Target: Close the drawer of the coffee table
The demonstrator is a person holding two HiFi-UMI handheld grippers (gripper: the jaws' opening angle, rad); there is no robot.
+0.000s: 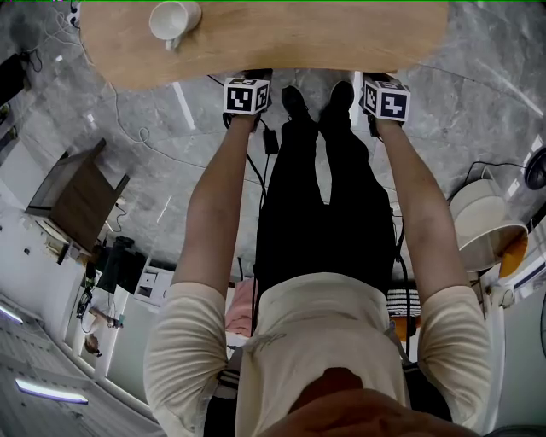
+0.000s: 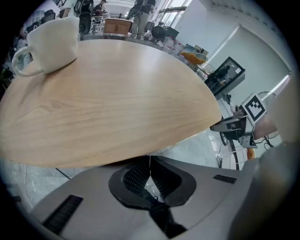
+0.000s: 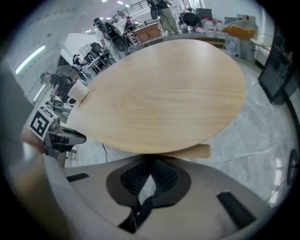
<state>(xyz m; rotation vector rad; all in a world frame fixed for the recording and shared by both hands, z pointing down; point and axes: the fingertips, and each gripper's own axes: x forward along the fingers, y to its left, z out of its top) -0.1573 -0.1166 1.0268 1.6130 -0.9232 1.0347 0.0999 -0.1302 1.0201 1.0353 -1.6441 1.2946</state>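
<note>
Left tool [image 2: 150,161], right tool [image 3: 151,164]: jaws pinched together, nothing between. Both at near edge of table [image 1: 281,38]. Drawer [image 3: 192,151]: wood front under top, just ahead-right of right tool, jutting slightly. Likely closing push; next needs straight, even shove until flush. Count: 2 tools, 1 table, 1 drawer, 1 cup [image 1: 173,19].

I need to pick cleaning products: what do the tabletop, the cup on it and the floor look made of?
Tabletop: light wood or veneer, matte, with long grain lines.
Cup: probably white ceramic, smooth and thick-walled.
Floor: grey marble or marble-look tile, pale veins, faint sheen.
</note>
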